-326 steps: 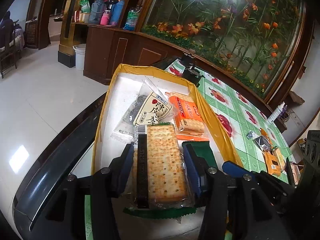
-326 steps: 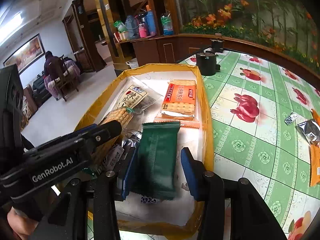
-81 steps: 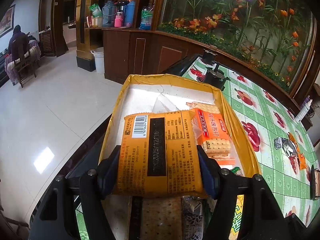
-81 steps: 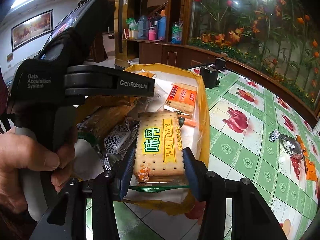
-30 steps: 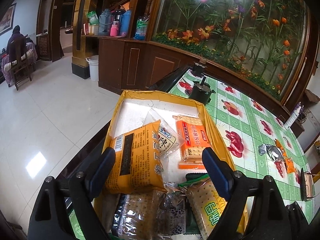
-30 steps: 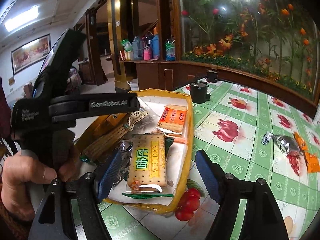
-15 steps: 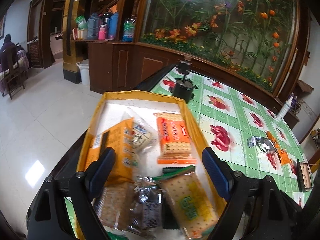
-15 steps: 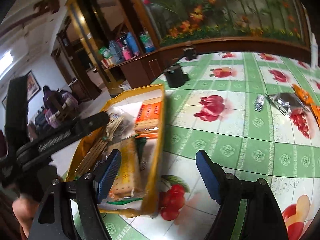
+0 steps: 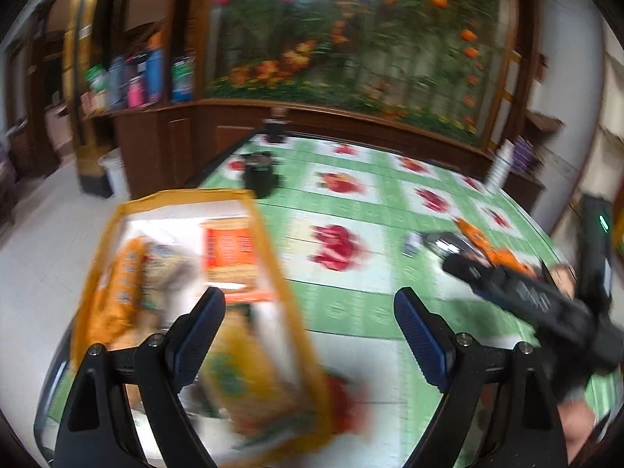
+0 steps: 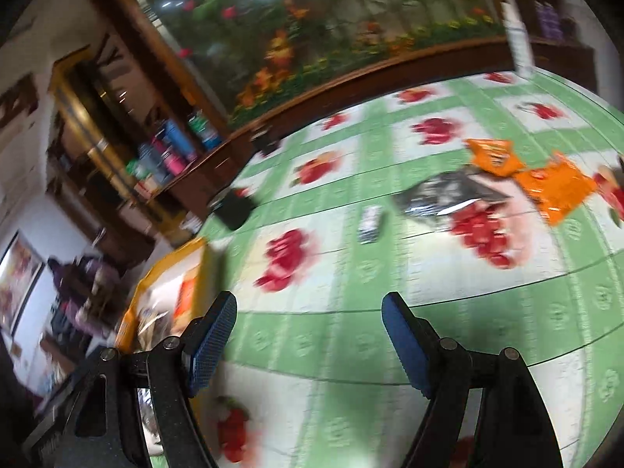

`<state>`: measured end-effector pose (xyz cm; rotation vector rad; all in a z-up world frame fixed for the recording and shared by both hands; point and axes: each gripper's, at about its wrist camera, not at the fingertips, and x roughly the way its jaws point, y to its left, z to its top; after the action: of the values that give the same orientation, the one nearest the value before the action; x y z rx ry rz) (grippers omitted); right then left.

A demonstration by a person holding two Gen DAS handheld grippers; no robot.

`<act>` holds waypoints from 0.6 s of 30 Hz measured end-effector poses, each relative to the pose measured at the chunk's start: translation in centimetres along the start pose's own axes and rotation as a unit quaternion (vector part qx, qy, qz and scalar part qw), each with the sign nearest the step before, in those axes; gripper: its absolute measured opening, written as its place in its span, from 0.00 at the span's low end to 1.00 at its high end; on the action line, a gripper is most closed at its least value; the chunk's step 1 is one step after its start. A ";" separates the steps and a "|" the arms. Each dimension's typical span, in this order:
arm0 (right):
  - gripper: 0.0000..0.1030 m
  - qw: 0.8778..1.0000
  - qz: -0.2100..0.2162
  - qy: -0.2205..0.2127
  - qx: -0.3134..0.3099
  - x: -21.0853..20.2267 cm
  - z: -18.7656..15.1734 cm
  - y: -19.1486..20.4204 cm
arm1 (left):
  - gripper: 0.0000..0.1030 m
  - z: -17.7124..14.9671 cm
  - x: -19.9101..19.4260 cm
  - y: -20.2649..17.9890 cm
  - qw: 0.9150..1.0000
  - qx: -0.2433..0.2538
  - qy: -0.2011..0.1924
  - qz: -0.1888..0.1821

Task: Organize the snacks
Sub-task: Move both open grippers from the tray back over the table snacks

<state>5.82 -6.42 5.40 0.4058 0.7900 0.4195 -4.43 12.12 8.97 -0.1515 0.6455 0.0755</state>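
Two tools of yours hang wide and empty over the green fruit-print worktop [image 10: 351, 335]: the left tool [image 9: 308, 325] sits above the near right edge of the yellow box [image 9: 269, 234], and the right tool [image 10: 308, 327] is over bare cloth well right of it. In that box, motion blur lets you count one orange cracker pack [image 9: 230, 249] lying lengthwise toward the far wall, one yellow pack [image 9: 117, 284] along the left wall, and a third [image 9: 238, 374] at the near end. Out on the worktop lie two orange packets [image 10: 553, 187], touching, a silver-black pouch [image 10: 444, 195] beside them, and one small wrapped piece [image 10: 370, 222].
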 end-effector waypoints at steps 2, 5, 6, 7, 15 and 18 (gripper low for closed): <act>0.79 1.000 -0.011 -0.006 0.016 -0.5 0.5 -1.3 | 0.85 -0.5 0.3 -2.2 1.000 0.024 0.004 -0.011; 0.79 0.999 -0.025 -0.018 0.036 -1.6 1.2 -3.5 | 0.85 -1.7 1.3 -5.8 0.997 0.062 0.023 -0.041; 0.79 0.998 -0.031 -0.023 0.045 -2.2 1.5 -4.5 | 0.85 -2.1 1.6 -6.6 0.996 0.070 0.028 -0.047; 0.79 0.998 -0.036 -0.027 0.053 -2.6 1.7 -5.4 | 0.85 -2.5 2.0 -7.5 0.995 0.077 0.033 -0.054; 0.79 0.991 -0.066 -0.043 0.107 -5.3 3.5 -12.4 | 0.85 -4.9 5.6 -10.8 0.988 0.108 0.084 -0.073; 0.77 0.991 -0.076 -0.039 0.101 -5.1 4.1 -13.3 | 0.85 -5.3 6.9 -10.6 0.988 0.101 0.097 -0.072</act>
<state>8.37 -21.00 4.42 0.5443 0.7841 0.1804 -0.89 0.94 1.87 -0.0091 0.8300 -0.1455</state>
